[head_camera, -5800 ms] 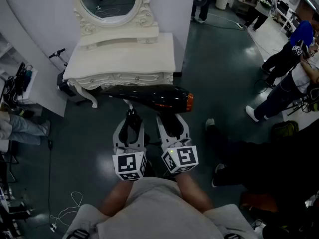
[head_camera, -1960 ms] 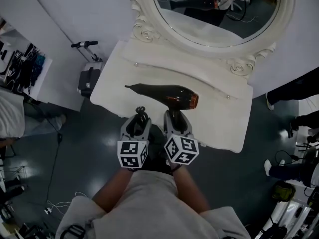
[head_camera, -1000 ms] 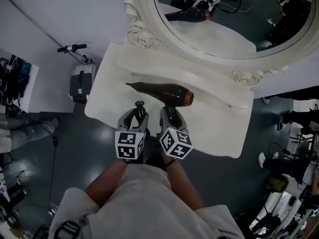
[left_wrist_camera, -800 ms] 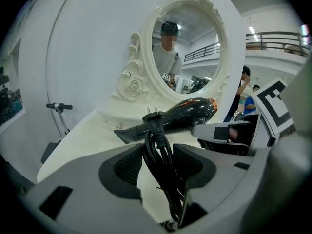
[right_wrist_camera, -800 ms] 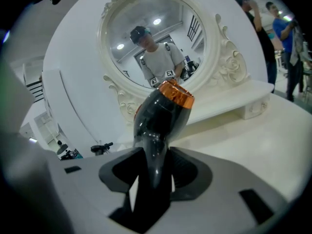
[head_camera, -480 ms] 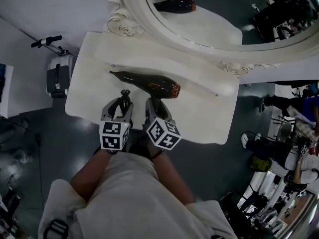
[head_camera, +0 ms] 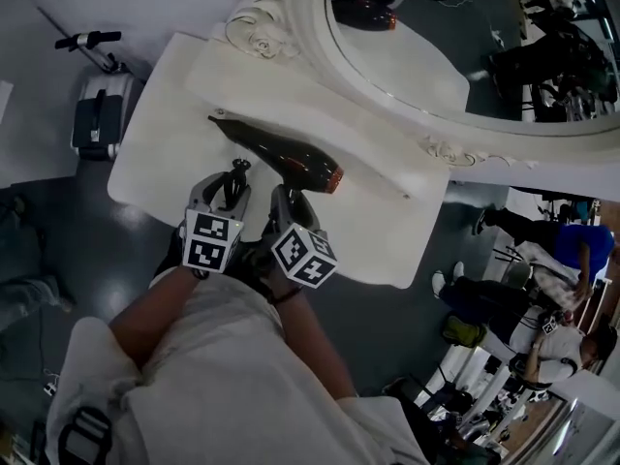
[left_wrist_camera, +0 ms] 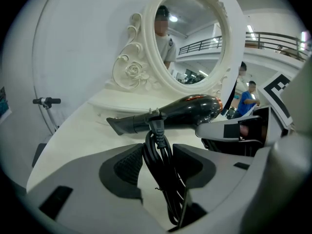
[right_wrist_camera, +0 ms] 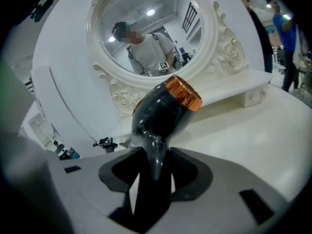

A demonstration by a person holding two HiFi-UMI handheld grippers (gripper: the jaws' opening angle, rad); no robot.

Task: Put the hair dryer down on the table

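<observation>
A glossy black hair dryer (head_camera: 286,155) with an orange ring lies level just over the white dressing table (head_camera: 155,148), nozzle pointing left. I cannot tell whether it touches the top. My right gripper (head_camera: 288,201) is shut on its handle (right_wrist_camera: 155,165); the body (right_wrist_camera: 163,112) rises past the jaws. My left gripper (head_camera: 231,177) is shut on the coiled black cord (left_wrist_camera: 161,174), with the plug (left_wrist_camera: 155,126) sticking up above the jaws. In the left gripper view the dryer (left_wrist_camera: 185,112) crosses in front, and the right gripper (left_wrist_camera: 234,130) is beside it.
An oval mirror in an ornate white frame (head_camera: 320,66) stands at the back of the table on a raised ledge (head_camera: 281,90). A black case and scooter handle (head_camera: 97,114) are on the floor at the left. People (head_camera: 504,289) stand at the right.
Both grippers have carried the dryer from in front of the table to over its top. In the last second the grip is unchanged and the head view has swung, tilting the table.
</observation>
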